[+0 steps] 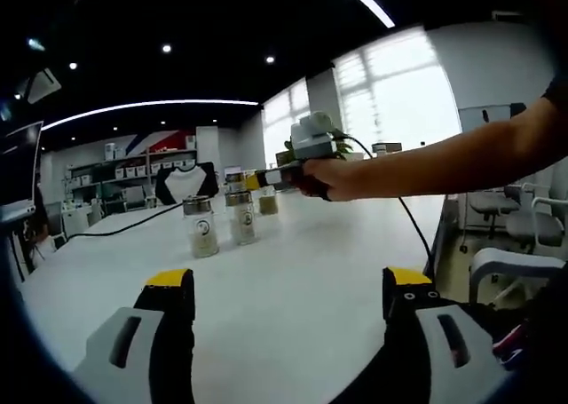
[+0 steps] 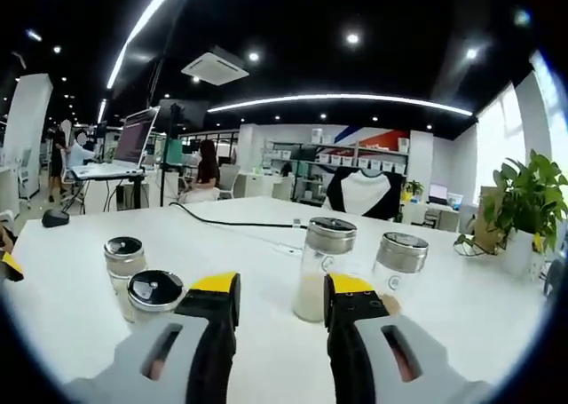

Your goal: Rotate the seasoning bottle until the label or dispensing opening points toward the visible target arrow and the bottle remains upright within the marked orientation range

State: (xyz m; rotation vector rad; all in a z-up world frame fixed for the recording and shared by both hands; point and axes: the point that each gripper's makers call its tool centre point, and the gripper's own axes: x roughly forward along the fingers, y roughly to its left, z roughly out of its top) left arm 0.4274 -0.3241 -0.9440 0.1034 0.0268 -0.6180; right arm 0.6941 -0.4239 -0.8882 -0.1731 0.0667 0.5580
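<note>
Right gripper view puts your right gripper (image 2: 280, 302) just short of a seasoning bottle (image 2: 319, 266) with a metal cap, jaws apart and empty, the bottle showing in the gap between them on the white table (image 2: 71, 271); so you look to be at the approach, with no grasp made yet. A second bottle (image 2: 398, 260) stands just beside it, and two shorter jars (image 2: 142, 284) sit to the other side (which one the task means, I cannot tell). Next, I judge, you need to close squarely on the body, low enough to keep it upright, then twist. In the left gripper view your left gripper (image 1: 288, 302) hangs open over bare table, well back from the bottles. No target arrow or range marks are visible, and the bottle's label is too small to read.
</note>
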